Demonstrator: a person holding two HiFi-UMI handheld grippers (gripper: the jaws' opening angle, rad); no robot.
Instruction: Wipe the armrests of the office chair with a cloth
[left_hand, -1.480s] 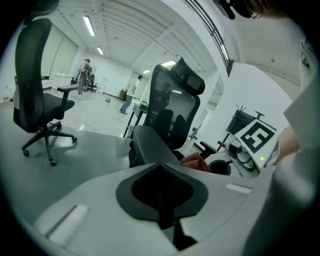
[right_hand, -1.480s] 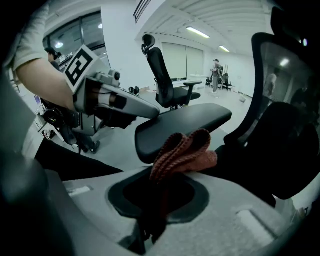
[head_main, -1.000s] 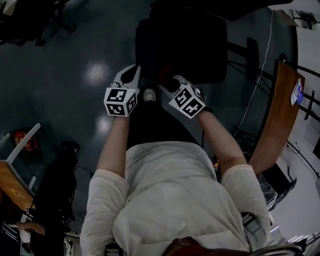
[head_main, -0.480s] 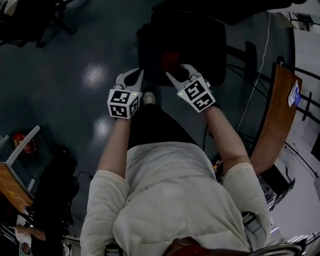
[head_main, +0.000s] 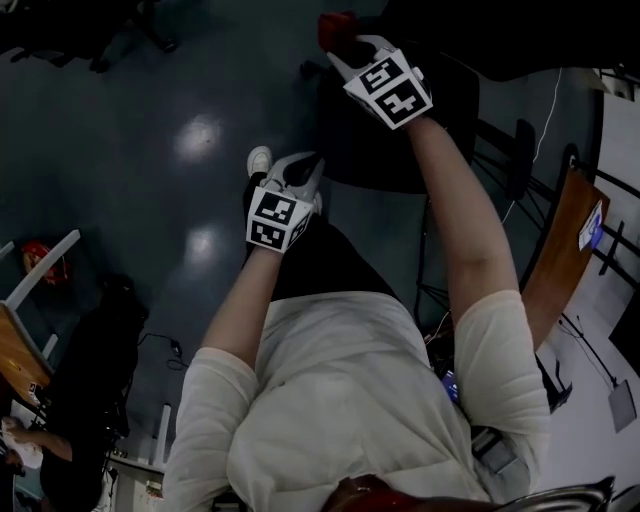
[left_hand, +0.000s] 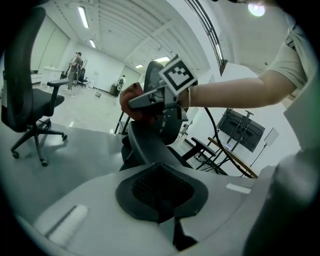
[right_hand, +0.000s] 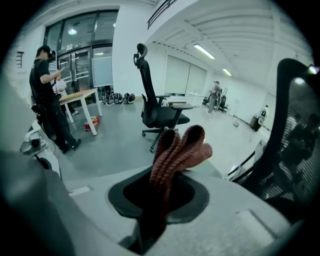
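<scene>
Red knitted cloth (right_hand: 177, 150) sits pinched between right gripper (right_hand: 159, 200) fingers; left gripper (left_hand: 161, 202) fingers closed, empty, office chair (head_main: 385, 150) just ahead.

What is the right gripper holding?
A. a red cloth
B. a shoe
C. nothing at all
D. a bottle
A: the right gripper view shows the jaws of the right gripper pinched shut on a folded red cloth.
</scene>
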